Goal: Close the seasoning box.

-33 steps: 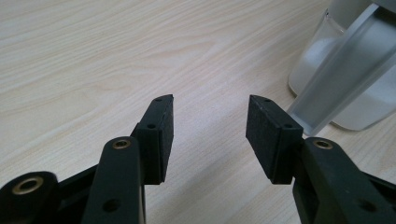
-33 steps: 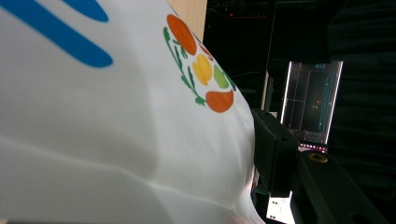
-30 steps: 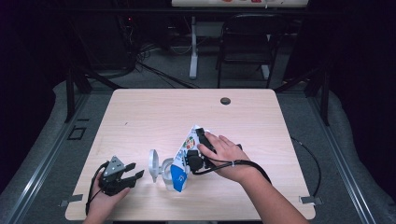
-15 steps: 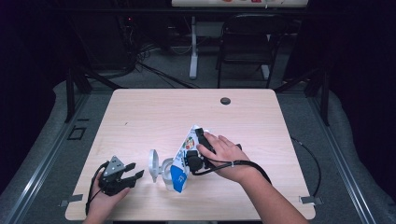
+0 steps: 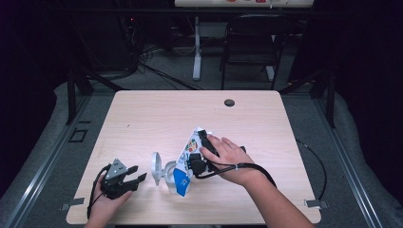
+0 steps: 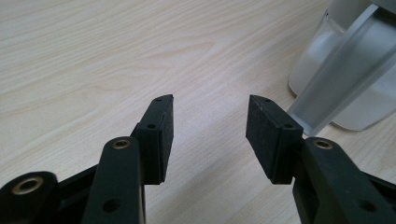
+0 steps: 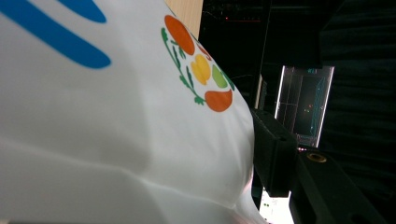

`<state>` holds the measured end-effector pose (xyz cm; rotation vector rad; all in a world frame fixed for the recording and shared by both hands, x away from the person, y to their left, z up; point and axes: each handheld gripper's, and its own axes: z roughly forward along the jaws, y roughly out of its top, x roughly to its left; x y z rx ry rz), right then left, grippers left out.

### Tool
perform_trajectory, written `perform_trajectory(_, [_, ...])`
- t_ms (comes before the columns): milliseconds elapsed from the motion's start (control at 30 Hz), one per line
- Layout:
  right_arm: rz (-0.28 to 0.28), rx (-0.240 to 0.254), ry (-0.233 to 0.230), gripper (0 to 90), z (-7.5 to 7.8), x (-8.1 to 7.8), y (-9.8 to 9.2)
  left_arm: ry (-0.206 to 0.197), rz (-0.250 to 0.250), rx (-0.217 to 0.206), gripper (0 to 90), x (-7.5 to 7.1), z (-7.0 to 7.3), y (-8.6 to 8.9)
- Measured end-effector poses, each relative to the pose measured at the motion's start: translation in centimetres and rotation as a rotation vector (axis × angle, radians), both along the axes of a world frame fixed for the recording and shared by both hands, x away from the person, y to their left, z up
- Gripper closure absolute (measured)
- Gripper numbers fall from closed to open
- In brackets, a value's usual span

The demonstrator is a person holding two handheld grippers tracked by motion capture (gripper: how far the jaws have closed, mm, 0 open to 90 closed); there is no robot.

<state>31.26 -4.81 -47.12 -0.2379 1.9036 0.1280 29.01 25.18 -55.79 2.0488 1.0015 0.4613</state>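
A white pouch point(image 5: 190, 142) with blue marks and a fruit print hangs tilted over a clear plastic container point(image 5: 167, 175) near the table's front edge. The container's round lid point(image 5: 155, 166) stands up at its left. My right gripper point(image 5: 194, 160) is shut on the pouch's middle. In the right gripper view the pouch point(image 7: 116, 140) lies across the jaws, with one black finger point(image 7: 275, 149) against its right side. My left gripper point(image 5: 129, 178) rests low at the front left, open and holding nothing. In its own view the left gripper point(image 6: 210, 135) points past the container point(image 6: 345, 70).
The pale wooden table point(image 5: 157, 118) has a dark round grommet point(image 5: 229, 102) near its far edge. A black chair point(image 5: 252, 52) and a stand's legs sit beyond the table. A cable point(image 5: 313, 161) trails from my right gripper over the right side.
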Motion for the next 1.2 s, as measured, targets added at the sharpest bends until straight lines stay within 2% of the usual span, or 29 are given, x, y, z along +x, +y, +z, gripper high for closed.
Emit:
perform_trajectory(600, [0.016,-0.025,-0.019,57.3,0.31,-0.23,0.21,0.0,0.001,0.004,52.2,0.05,0.02,0.12])
perform_trajectory(633, [0.009,-0.039,-0.023,57.3,0.44,-0.3,0.26,0.0,0.001,0.004,52.2,0.04,0.02,0.11])
perform_trajectory(700, [0.019,-0.026,-0.019,57.3,0.35,-0.24,0.25,-0.001,0.002,0.002,52.2,0.04,0.01,0.09])
perform_trajectory(733, [0.015,-0.037,-0.022,57.3,0.43,-0.28,0.29,0.0,0.001,0.005,52.2,0.04,0.03,0.11])
perform_trajectory(1033, [0.023,-0.035,-0.023,57.3,0.43,-0.3,0.28,0.0,0.001,0.005,52.1,0.06,0.0,0.11])
perform_trajectory(1067, [0.022,-0.05,-0.028,57.3,0.55,-0.35,0.33,0.0,0.001,0.005,52.1,0.07,-0.01,0.11])
perform_trajectory(1200, [0.026,-0.043,-0.029,57.3,0.57,-0.35,0.34,0.0,0.001,0.002,52.1,0.07,-0.02,0.08])
